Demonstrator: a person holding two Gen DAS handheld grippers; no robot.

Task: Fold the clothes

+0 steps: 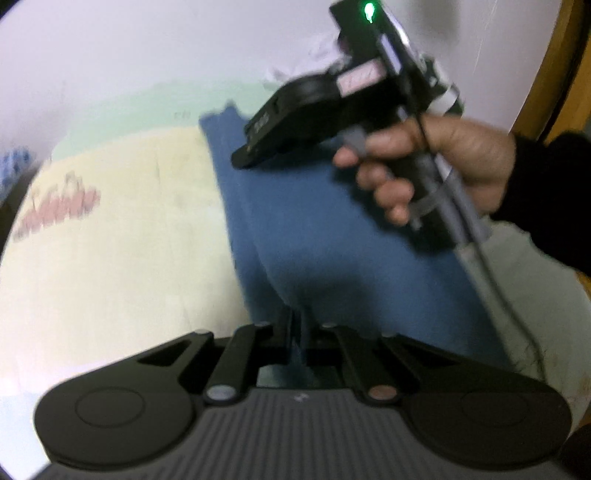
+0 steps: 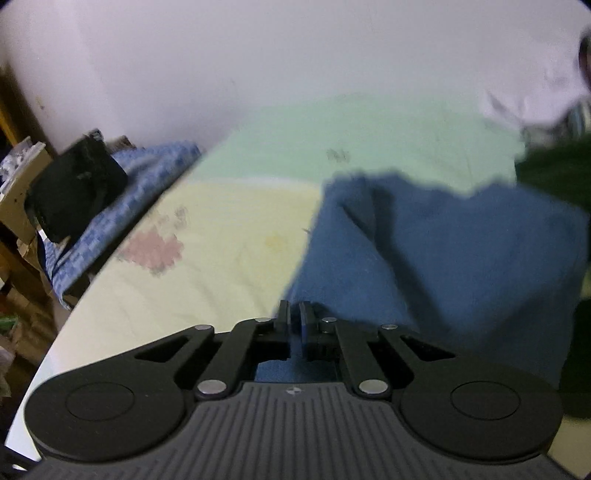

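Just blurred, unreadable sheet (image 1: 74, 206) print.

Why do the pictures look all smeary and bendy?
Left wrist view: the hand and the right gripper are motion-smeared, the bedsheet print is fuzzy, and a green light glows. Right wrist view: the blue cloth has soft edges. In both, the fisheye lens bends the scene and darkens the corners.
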